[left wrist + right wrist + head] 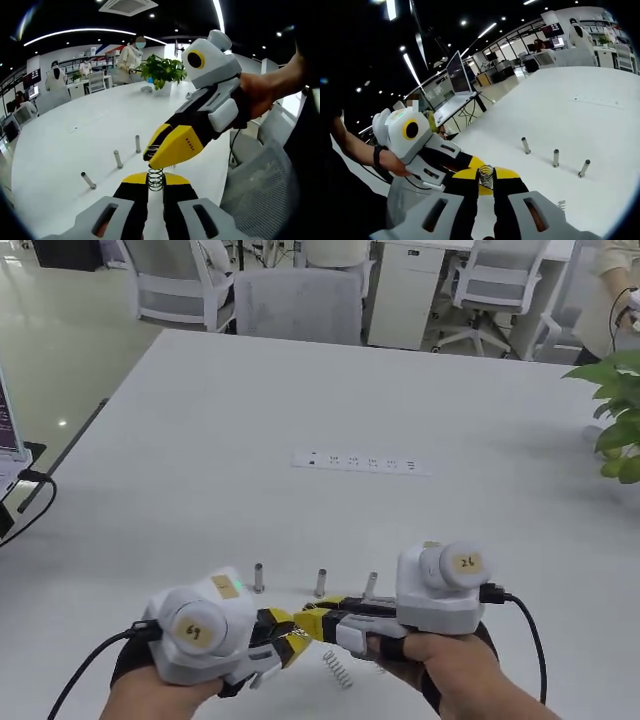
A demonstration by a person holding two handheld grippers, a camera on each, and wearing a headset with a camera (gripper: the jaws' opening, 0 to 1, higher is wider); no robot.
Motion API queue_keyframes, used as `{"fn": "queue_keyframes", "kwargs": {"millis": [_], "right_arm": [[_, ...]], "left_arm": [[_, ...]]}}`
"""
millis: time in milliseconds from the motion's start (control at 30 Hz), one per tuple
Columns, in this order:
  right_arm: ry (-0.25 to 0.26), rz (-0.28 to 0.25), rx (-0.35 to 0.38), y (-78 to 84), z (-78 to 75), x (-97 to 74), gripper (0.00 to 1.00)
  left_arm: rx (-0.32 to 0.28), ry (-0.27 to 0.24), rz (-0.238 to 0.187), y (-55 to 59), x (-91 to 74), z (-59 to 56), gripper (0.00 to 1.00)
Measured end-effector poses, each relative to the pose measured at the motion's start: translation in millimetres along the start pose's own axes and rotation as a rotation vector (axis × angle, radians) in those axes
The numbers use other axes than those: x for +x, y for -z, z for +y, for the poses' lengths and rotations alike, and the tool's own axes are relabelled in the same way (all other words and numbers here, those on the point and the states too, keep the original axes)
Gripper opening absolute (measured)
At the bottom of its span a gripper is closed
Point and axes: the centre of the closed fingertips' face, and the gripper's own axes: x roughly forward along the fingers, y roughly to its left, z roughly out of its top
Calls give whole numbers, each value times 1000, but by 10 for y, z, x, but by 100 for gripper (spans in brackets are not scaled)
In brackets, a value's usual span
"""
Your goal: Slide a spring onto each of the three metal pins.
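Left gripper view: a spring (156, 180) is being clamped in the left tool (156, 176) while also being gripped by the right tool (488, 176), seemingly for realigning. The three pins (321, 582) are being left bare on the worktop (300, 410); another spring (338, 668) is lying nearby.

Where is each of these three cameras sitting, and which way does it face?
Head view: on the headset, facing forward and down at the table; both hands show, holding the left gripper and right gripper.
Left gripper view: on the left gripper, facing along its jaws, shut on a spring, toward the right gripper and its hand.
Right gripper view: on the right gripper, jaws gripping a spring, facing back at the left gripper and its hand.
Shared: all show the three pins.
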Motion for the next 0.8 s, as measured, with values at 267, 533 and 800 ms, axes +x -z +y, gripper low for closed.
{"fn": "queue_keyframes", "kwargs": {"millis": [267, 533, 800], "right_arm": [[-11, 37, -77, -27, 37, -27, 9], [-27, 135, -192, 24, 39, -64, 12], [-66, 217, -300, 20, 84, -93, 12]], "left_arm": [[4, 7, -23, -53, -10, -15, 2], [16, 18, -34, -84, -24, -37, 2], [40, 35, -28, -84, -29, -84, 2]]}}
